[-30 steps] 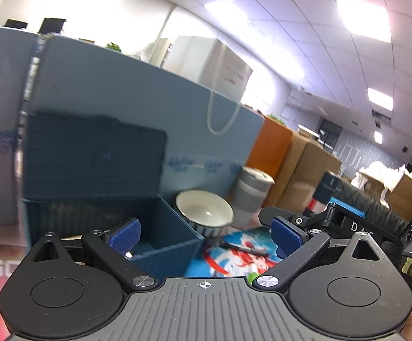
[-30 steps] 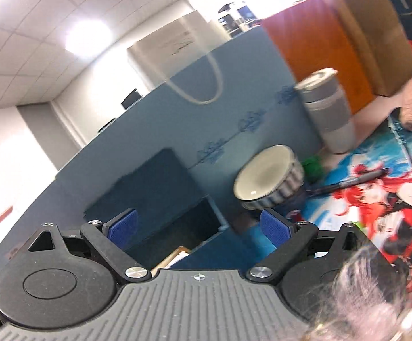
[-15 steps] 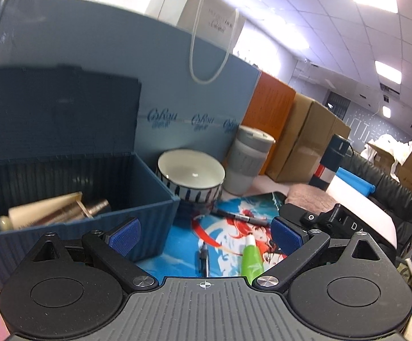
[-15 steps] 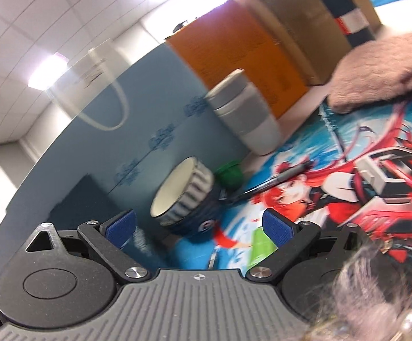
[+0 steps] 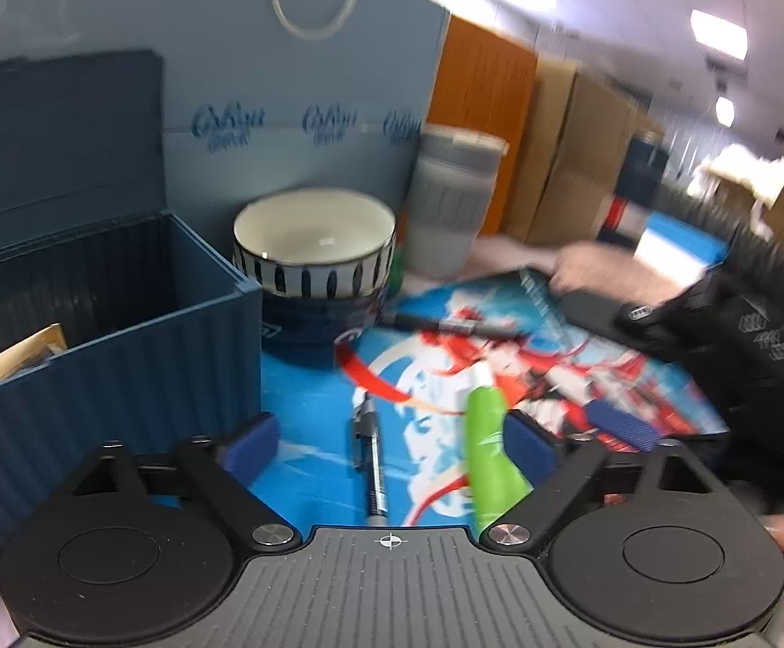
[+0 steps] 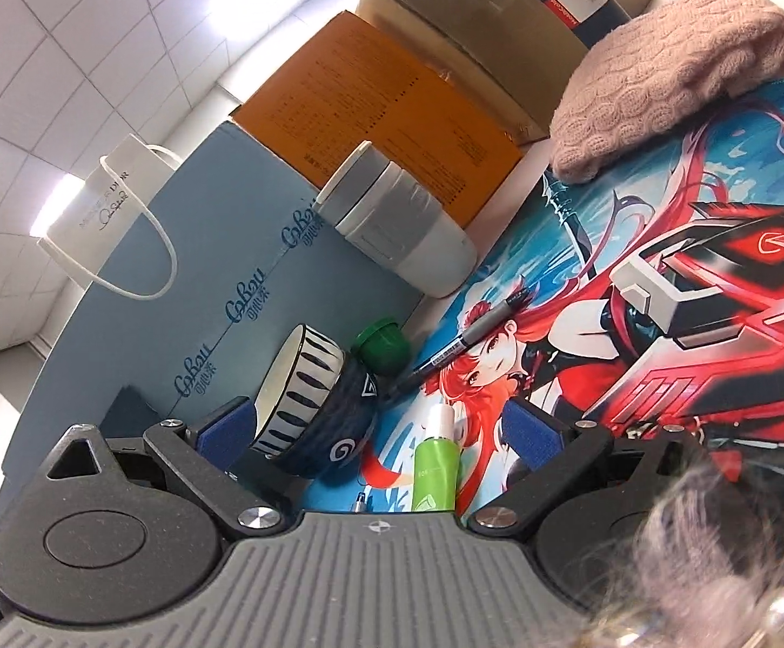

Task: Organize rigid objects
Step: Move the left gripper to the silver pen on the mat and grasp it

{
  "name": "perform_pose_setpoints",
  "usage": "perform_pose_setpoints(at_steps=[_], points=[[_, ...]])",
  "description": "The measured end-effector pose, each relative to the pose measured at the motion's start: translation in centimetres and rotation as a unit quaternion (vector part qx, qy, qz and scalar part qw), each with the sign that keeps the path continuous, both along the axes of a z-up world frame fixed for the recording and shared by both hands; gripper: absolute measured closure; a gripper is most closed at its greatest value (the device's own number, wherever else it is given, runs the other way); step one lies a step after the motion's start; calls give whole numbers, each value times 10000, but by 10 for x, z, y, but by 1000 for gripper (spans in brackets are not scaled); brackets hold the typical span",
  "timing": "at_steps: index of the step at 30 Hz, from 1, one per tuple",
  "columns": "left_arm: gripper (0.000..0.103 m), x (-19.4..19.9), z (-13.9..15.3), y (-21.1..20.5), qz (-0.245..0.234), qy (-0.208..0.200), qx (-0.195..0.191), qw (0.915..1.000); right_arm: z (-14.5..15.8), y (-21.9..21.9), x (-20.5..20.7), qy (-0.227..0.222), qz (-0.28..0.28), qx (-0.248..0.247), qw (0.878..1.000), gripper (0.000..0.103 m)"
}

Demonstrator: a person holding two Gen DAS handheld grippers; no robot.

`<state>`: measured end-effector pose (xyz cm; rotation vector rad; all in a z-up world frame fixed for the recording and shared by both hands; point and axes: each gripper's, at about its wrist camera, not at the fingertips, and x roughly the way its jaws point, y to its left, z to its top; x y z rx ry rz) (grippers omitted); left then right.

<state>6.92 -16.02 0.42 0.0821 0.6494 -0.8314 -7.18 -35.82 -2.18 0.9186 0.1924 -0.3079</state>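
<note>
Both views tipped down, green tube [image 6: 435, 472] between open right gripper [image 6: 380, 429] fingers

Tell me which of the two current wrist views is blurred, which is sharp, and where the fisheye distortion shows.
Left wrist view: motion blur smears the green tube, the pen and the boxes at the back. Right wrist view: sharp, with print on the orange box and the marker crisp; fisheye bends the blue board into a curve, and ceiling lights glare at upper left.
</note>
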Motion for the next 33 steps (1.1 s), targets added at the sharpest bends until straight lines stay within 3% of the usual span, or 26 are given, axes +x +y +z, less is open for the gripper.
perform_pose_setpoints(at_steps=[1,7,14,20,24,33], points=[[29,3,-3,-6,-9,39,108,9999,0,1,0,-1,17,-8,10000,5],[51,16,-21,-29,-21,225,703,9973,-1,2,-1,-20,97,16,9999,5],[54,17,-26,-29,-37,150,745,9971,-1,2,-1,-34,219,66,9997,5],[78,21,-23,-26,273,167,774,9965,-2,3,-3,-54,248,111,9996,5],[90,18,-22,-30,111,163,819,9964,-3,4,-2,-23,248,129,9996,5],[91,6,-10,-8,-58,197,252,9995,-6,2,-4,-56,203,194,9996,5]])
